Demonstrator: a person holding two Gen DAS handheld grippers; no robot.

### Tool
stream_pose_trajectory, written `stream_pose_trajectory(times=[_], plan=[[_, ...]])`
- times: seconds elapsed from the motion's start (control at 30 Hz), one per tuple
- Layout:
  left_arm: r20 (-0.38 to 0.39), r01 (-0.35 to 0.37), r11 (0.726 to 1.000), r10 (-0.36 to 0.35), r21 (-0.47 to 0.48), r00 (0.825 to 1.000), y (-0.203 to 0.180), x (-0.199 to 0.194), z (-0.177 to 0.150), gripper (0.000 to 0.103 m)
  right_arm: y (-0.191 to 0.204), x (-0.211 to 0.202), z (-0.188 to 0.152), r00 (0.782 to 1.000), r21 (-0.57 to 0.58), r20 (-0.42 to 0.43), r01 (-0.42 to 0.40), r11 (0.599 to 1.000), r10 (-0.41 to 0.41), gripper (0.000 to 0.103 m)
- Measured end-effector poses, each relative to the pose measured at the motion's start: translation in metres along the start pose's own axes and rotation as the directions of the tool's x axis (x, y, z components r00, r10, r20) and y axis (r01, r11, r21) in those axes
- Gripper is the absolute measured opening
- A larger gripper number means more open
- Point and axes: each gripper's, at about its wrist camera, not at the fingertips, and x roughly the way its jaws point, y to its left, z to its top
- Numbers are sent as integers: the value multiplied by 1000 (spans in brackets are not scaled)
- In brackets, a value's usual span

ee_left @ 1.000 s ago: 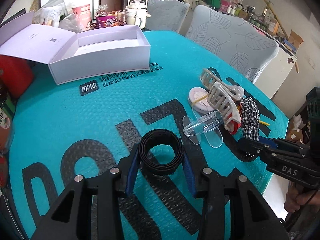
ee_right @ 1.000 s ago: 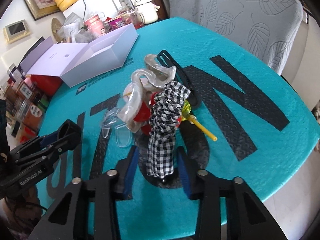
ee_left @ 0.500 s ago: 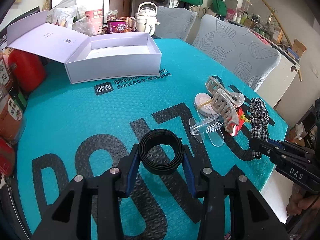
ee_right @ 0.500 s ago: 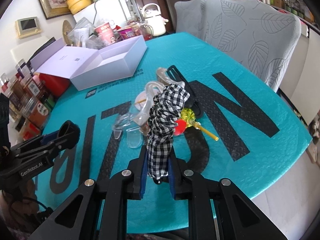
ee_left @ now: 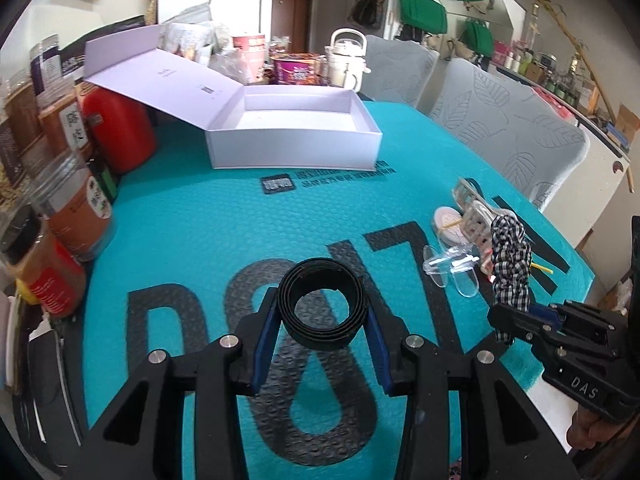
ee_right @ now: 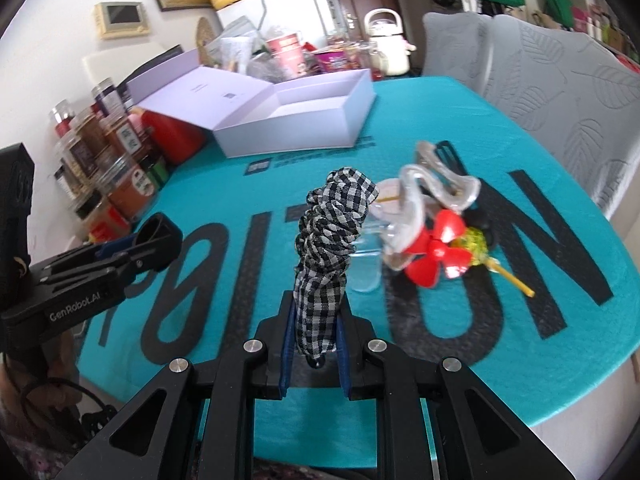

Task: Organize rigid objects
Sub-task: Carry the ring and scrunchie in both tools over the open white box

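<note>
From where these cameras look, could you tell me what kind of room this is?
Most likely a home dining room or kitchen: a round table with covered chairs, jars of food along its edge, and a white fridge behind.

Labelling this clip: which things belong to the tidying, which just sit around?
Job:
black band in left claw
checked scrunchie in right claw
open white box
hair clips

Lying about:
spice jars
kettle
chairs
</note>
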Motion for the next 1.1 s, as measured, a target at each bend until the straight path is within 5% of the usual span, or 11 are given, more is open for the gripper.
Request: stream_pose_trajectory(times=[0.63,1.1], plan=[[126,-121,992,126,-45,984,34,-15,54,41,37,33,54,993,-149,-15,-118,982,117,18],[220,-129,992,129,-16,967,35,-13,114,41,40,23,116,991,-218,52,-112,969,127,18]])
